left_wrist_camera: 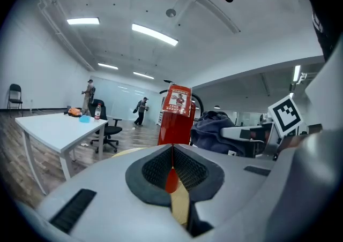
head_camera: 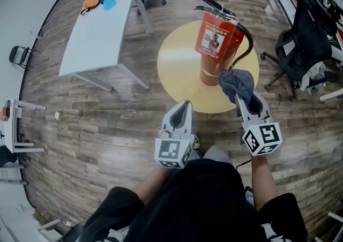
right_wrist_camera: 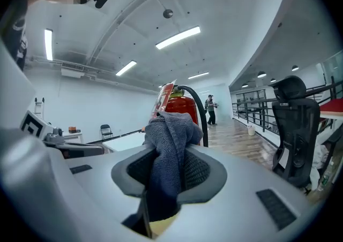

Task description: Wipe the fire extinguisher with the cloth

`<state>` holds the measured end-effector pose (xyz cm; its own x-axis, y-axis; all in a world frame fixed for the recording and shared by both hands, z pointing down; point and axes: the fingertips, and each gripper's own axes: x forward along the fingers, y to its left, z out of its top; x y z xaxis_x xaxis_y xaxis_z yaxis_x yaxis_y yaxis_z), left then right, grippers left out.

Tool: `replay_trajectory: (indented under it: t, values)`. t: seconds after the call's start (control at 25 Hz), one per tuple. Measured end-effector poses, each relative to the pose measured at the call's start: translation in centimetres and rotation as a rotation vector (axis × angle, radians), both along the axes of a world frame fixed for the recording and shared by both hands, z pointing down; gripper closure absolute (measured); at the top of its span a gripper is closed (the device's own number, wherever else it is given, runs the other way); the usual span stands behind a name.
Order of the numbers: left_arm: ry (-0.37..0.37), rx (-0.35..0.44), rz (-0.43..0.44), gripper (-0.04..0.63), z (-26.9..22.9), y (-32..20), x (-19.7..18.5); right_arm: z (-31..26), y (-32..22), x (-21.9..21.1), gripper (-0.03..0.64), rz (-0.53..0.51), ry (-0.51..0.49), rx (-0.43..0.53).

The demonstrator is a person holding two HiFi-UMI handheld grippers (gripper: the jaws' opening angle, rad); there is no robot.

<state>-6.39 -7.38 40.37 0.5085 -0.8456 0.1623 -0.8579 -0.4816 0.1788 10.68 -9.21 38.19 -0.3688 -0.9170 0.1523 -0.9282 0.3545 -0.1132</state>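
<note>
Quickly, head view: the fire extinguisher (head_camera: pixel 217 43) stands upright on the round yellow counter (head_camera: pixel 177 69), toward its right edge, label facing the person. The right gripper (head_camera: pixel 245 99) reaches over the counter's near-right edge, forearm extended and low, with the grey cloth (head_camera: pixel 236 83) bunched at its tip beside the cylinder's lower body. I can't tell whether the cloth touches it. The left gripper (head_camera: pixel 185 106) sits at the near edge, pulled back, well short of the extinguisher. A white table (head_camera: pixel 99 27) stands off to the left.

Left gripper view: jaws pressed together with nothing between them. The red cylinder (left_wrist_camera: pixel 176 120) is straight ahead, with the cloth (left_wrist_camera: pixel 214 128) to its right.

Right gripper view: jaws clamped on a thick fold of cloth (right_wrist_camera: pixel 166 150), and the loose end flops over the tip. The extinguisher (right_wrist_camera: pixel 179 104) and its black hose (right_wrist_camera: pixel 199 112) are just behind.

Handling, as a judgement: the cloth is soft, limp and light, and the mid-fold pinch looks secure. The extinguisher is probably heavy and rigid with a smooth painted shell, and it is tall enough to rock under a sideways push. The best hold for steadying it is likely the top handle or neck with the free left gripper. The label and hose could snag the cloth.
</note>
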Motion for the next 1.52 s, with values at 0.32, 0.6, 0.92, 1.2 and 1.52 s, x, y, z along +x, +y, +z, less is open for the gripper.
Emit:
replay_trajectory:
  t: [0.32,0.6,0.92,1.2,1.52]
  values:
    - [-0.004,0.013,-0.032,0.572,-1.6,-3.1,0.7,-5.0,-9.1,-1.2,0.506,0.001,0.056,0.049]
    - [0.001,0.012,-0.037,0.572,-1.9,-4.4,2.4,-6.4,-8.4,-5.3,0.506,-0.111,0.162,0.044]
    - [-0.008,0.020,-0.025,0.572,-2.3,-4.5,3.5,-11.8,-9.4,5.4,0.506,0.109,0.158,0.174]
    - [-0.013,0.031,-0.044,0.572,-2.6,-4.1,3.8,-14.1,-13.7,-1.5,0.506,-0.172,0.446,0.125]
    - [-0.035,0.027,-0.071,0.572,-2.5,-4.1,2.8,-7.2,-10.9,4.0,0.506,-0.129,0.222,0.041]
